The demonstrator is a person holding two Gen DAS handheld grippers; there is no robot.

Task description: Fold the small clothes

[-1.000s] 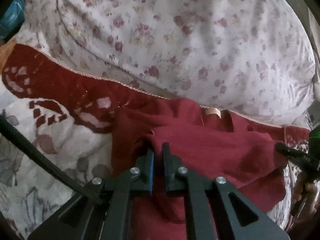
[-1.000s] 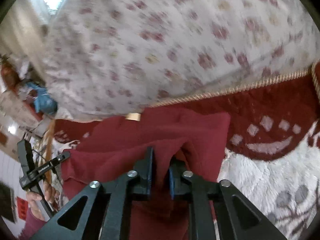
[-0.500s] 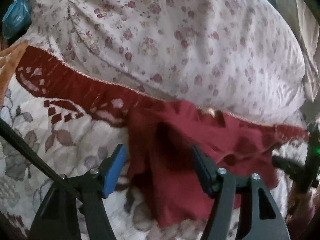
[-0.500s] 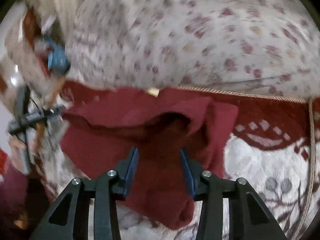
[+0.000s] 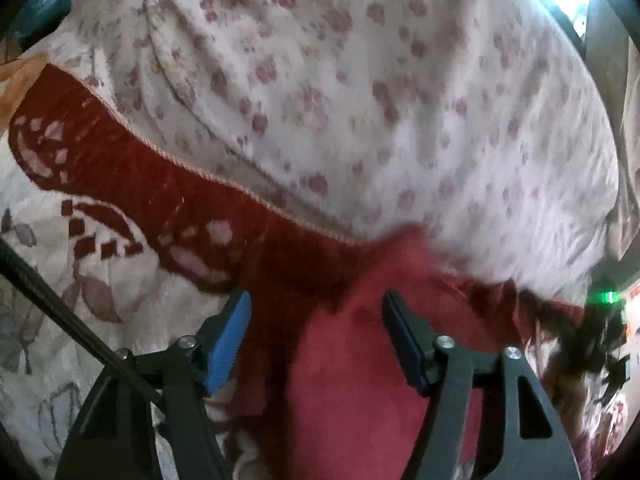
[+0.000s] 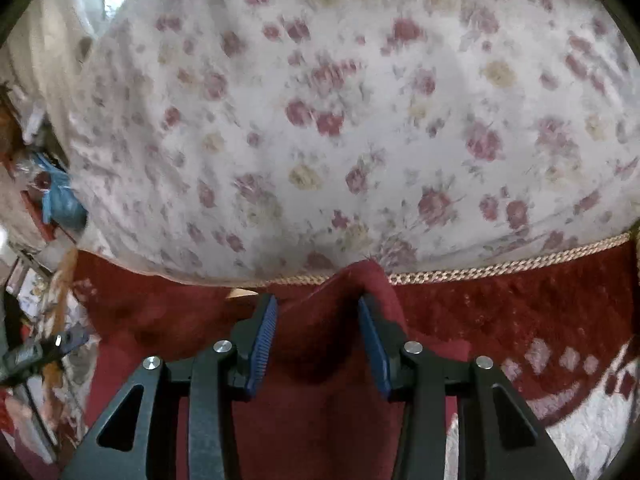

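A small dark red garment [image 5: 360,360] lies bunched on the bedspread, just in front of a big floral pillow. My left gripper [image 5: 316,328] hovers over the garment's left part. Its jaws are opening, the blue pads stand wide apart and clear of the cloth lying below them. In the right wrist view the same garment [image 6: 320,400] rises in a loose ridge between the pads of my right gripper [image 6: 318,332]. Those jaws are opening too and do not pinch the cloth. The other gripper shows blurred at each view's outer edge.
The bedspread has a dark red border [image 5: 160,200] with a braided cord and a white leafy field [image 5: 60,264]. The floral pillow [image 6: 360,120] fills the back. A black cable [image 5: 60,312] crosses the left wrist view. Clutter with a blue bag [image 6: 60,200] sits far left.
Both grippers were shut on folds of the red garment and have let go, their jaws spreading apart. Both pulled back a little, and the cloth dropped back onto the bedspread.
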